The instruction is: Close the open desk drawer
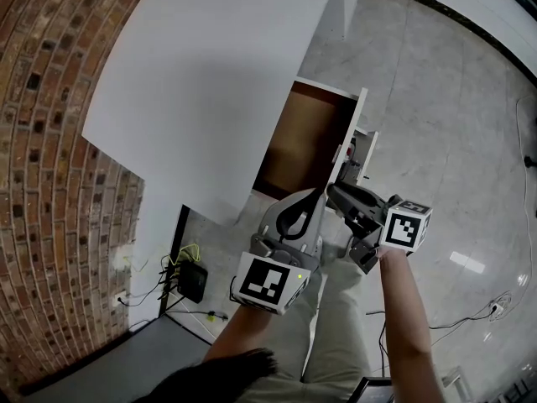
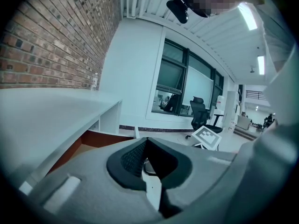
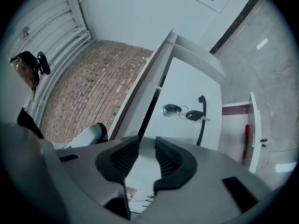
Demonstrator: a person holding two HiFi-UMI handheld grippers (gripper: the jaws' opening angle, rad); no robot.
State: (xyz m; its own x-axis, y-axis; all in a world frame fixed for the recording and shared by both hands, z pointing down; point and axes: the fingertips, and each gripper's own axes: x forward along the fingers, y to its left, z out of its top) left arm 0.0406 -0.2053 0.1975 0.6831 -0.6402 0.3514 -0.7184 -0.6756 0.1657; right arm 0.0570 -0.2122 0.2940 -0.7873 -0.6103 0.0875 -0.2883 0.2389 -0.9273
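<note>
The open drawer [image 1: 306, 137] juts out from under the white desk top [image 1: 201, 82], its brown inside showing. Its white front [image 1: 359, 133] faces the tiled floor. My left gripper [image 1: 317, 196] hovers just short of the drawer's near corner, fingertips meeting, nothing between them. In the left gripper view the left gripper [image 2: 146, 141] points over the brown drawer [image 2: 88, 141]. My right gripper [image 1: 334, 191] is beside it, at the drawer front. In the right gripper view the right gripper [image 3: 147, 143] stands open and empty, facing the drawer front [image 3: 196, 90] with its black handle [image 3: 202, 122] and keys [image 3: 180, 111] in the lock.
A brick wall [image 1: 42, 166] runs along the desk's far side. Cables and a black box [image 1: 191, 280] lie on the floor under the desk. An office chair [image 2: 198, 113] stands further off by the windows. A red pen-like thing [image 3: 246, 141] sits on a white panel beside the drawer front.
</note>
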